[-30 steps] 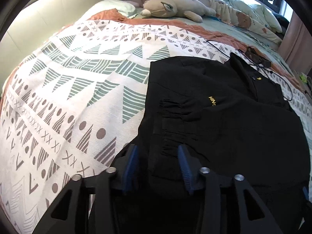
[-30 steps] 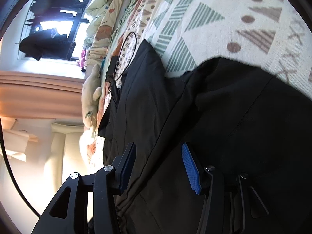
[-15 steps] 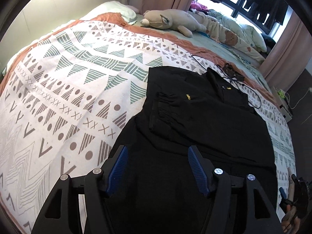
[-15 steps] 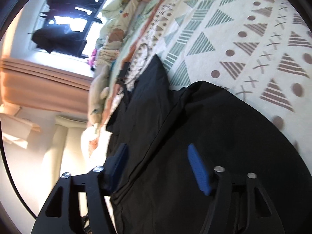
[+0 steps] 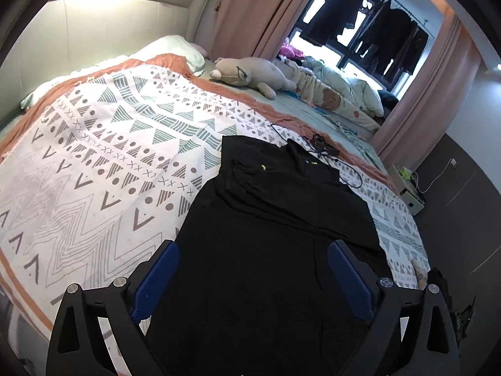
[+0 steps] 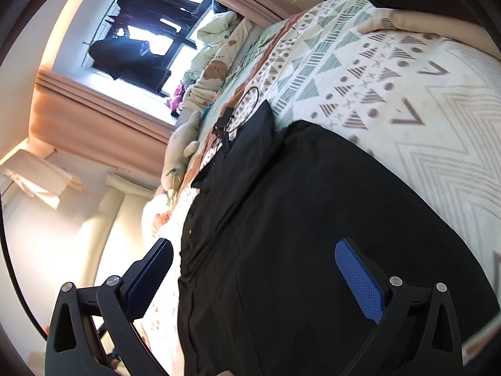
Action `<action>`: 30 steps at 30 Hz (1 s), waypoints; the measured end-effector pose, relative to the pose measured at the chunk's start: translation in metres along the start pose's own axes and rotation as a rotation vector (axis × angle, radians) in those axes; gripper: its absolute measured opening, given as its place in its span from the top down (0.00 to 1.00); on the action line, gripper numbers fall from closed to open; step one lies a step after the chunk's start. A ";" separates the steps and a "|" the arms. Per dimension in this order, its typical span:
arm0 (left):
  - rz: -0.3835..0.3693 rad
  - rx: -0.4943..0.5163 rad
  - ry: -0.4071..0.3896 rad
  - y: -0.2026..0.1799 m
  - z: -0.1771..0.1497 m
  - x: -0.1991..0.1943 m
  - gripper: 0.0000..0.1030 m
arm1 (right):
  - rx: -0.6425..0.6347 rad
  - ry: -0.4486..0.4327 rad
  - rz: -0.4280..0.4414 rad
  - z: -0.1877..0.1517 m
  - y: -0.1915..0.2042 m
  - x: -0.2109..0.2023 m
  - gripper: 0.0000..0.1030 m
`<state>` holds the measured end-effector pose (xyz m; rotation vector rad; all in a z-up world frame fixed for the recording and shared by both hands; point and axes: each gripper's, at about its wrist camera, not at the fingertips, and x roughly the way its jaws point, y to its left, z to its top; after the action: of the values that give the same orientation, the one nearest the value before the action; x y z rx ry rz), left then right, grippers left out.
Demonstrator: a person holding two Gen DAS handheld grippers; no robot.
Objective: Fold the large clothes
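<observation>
Both grippers have pulled back and up. The left gripper point(image 5: 253, 279) and right gripper point(image 6: 253, 279) are wide apart, holding nothing. The black top point(image 5: 281, 219) lies on the patterned blanket point(image 5: 94, 163), maybe folded 1 time.

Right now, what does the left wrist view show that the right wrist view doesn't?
Only the left wrist view shows the yellow lettering on the black garment and the white pillow at the headboard. Only the right wrist view shows a person's arm resting on the patterned blanket at the far edge. Both share the garment lying flat on the blanket, the plush toy, the black cable past the collar, the window with hanging clothes, and an open tool, left and right, hovering over the fabric.
</observation>
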<state>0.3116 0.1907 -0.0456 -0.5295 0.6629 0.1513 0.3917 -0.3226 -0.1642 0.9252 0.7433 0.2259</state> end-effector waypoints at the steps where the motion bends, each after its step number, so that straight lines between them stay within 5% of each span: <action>1: -0.006 -0.001 -0.010 0.000 -0.004 -0.010 0.04 | 0.000 -0.002 0.003 -0.003 0.000 -0.007 0.00; 13: -0.053 -0.024 -0.110 0.016 -0.058 -0.098 0.01 | -0.089 -0.045 -0.002 -0.033 0.008 -0.092 0.00; 25: -0.052 -0.031 -0.085 0.046 -0.124 -0.120 0.01 | -0.154 -0.028 0.014 -0.066 -0.017 -0.143 0.00; 30: -0.074 -0.123 -0.061 0.074 -0.148 -0.116 0.01 | -0.162 -0.041 -0.018 -0.070 -0.029 -0.158 0.00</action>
<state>0.1174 0.1820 -0.1025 -0.6648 0.5763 0.1388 0.2253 -0.3707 -0.1373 0.7665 0.6849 0.2471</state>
